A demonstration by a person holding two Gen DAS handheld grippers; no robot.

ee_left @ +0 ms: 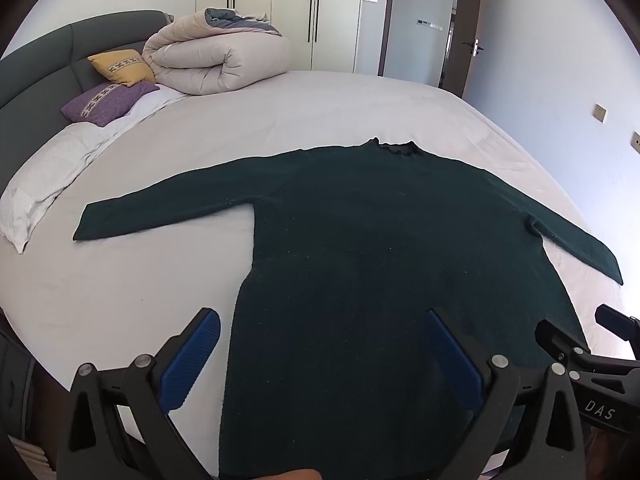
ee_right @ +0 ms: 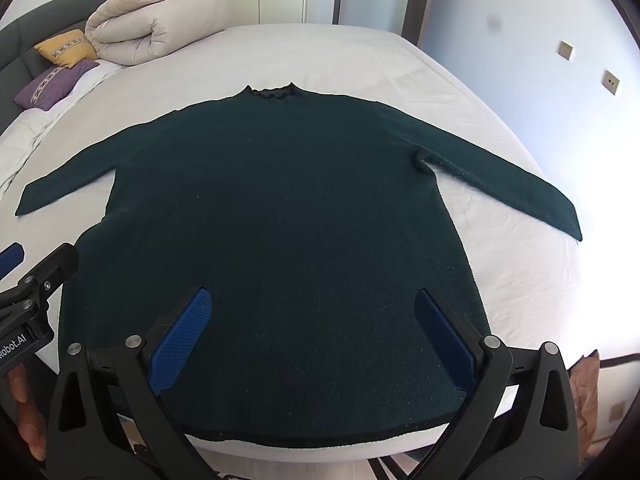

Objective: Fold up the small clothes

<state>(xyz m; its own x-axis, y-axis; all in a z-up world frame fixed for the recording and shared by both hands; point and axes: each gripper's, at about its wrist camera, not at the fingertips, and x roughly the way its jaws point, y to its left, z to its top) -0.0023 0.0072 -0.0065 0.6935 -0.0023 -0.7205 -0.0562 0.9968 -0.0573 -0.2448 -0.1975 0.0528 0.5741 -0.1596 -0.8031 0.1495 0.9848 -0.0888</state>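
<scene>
A dark green long-sleeved sweater (ee_left: 360, 240) lies flat on the white bed (ee_left: 160, 292), collar away from me, both sleeves spread out to the sides. It also shows in the right wrist view (ee_right: 280, 220), hem near the bed's front edge. My left gripper (ee_left: 324, 316) is open and empty, hovering over the sweater's lower left part. My right gripper (ee_right: 312, 296) is open and empty above the hem's middle. The right gripper's fingers (ee_left: 560, 340) show at the right edge of the left wrist view. The left gripper's fingers (ee_right: 60, 260) show at the left of the right wrist view.
A rolled beige duvet (ee_left: 216, 60), a yellow pillow (ee_left: 120, 66) and a purple pillow (ee_left: 104, 102) lie at the head of the bed by the grey headboard (ee_left: 36, 72). White wardrobes (ee_left: 280, 12) and a door (ee_left: 468, 28) stand behind.
</scene>
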